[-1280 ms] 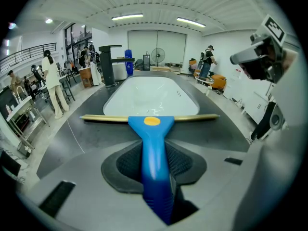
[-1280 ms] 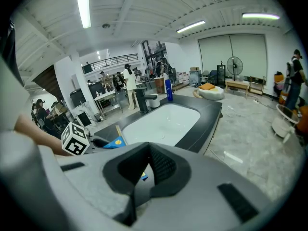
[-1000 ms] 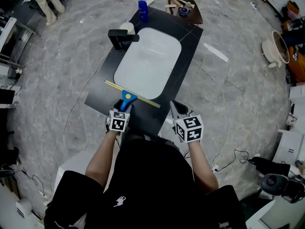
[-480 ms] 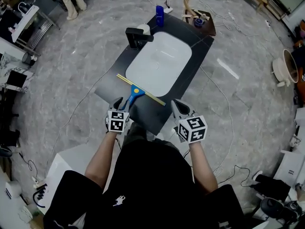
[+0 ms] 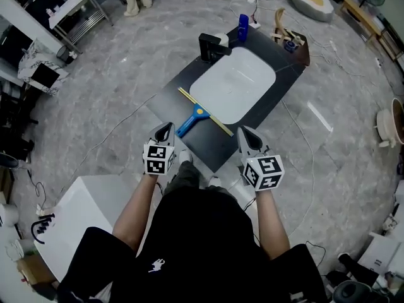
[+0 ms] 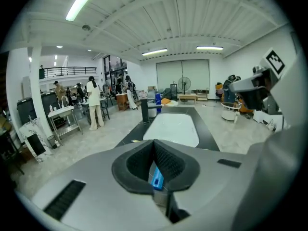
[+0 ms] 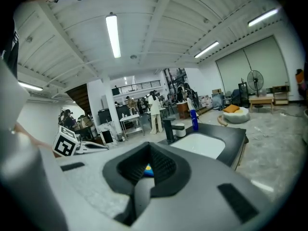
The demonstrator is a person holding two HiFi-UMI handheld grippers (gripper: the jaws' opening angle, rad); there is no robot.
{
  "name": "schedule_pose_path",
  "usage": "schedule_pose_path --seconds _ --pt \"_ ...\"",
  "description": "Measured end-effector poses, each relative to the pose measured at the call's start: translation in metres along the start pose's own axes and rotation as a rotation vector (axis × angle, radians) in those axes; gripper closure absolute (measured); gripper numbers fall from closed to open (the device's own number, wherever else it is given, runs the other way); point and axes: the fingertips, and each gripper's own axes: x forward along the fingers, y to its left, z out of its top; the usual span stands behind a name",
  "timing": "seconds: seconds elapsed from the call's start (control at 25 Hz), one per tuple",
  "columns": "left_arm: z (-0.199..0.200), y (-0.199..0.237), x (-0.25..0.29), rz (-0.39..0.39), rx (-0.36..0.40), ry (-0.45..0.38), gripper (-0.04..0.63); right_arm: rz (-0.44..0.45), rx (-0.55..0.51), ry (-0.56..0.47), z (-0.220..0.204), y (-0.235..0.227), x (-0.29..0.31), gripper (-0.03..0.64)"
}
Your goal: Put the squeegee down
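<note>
Left gripper (image 6: 154,147): jaws together, nothing between the pads; they have just been closing. Right gripper (image 5: 247,136): jaws together too, empty. Both sit low in the head view, clear of the blue-handled squeegee with the long yellow-edged blade (image 5: 197,114). It lies flat on the black countertop (image 5: 169,103), mid-frame, with its blade along the near rim of the white rectangular basin (image 5: 237,84).

Judgement: put-down done, nothing left.

A second earlier the left gripper was right at the handle. Now it is apart from it.

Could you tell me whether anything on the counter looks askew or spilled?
Nothing stands out: the blue-handled, yellow-bladed squeegee lies flat on the black counter along the white basin's near edge; no spills.
</note>
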Motion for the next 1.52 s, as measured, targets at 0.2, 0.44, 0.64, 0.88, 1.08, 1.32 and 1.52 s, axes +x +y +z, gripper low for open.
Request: schedule_pose_path --seconds 0.2,0.44,0.64,0.88,1.08,1.32,1.52 --pt "0.020 0.010 -0.037 0.018 -0.039 -0.089 0.592 0.009 -0.009 -0.027 0.009 0.015 -0.002 0.615" --pt "0.054 0.021 -0.077 -0.024 -0.051 -0.223 0.592 -0.022 -0.033 -0.061 0.022 0.042 -0.008 0.615" --pt "0.075 0.037 -0.104 -0.057 -0.025 -0.289 0.592 -0.077 -0.043 -0.086 0.034 0.071 -0.014 0.615" --pt "0.086 0.065 -0.126 -0.100 -0.013 -0.356 0.593 -0.148 -0.053 -0.133 0.044 0.108 -0.023 0.615" --pt "0.091 0.081 -0.140 -0.128 -0.013 -0.393 0.594 -0.198 -0.061 -0.154 0.047 0.131 -0.029 0.615" --pt "0.095 0.085 -0.151 -0.189 -0.018 -0.433 0.592 -0.246 -0.065 -0.170 0.045 0.152 -0.035 0.615" --pt "0.098 0.088 -0.157 -0.220 0.003 -0.453 0.593 -0.284 -0.070 -0.168 0.041 0.165 -0.039 0.615"
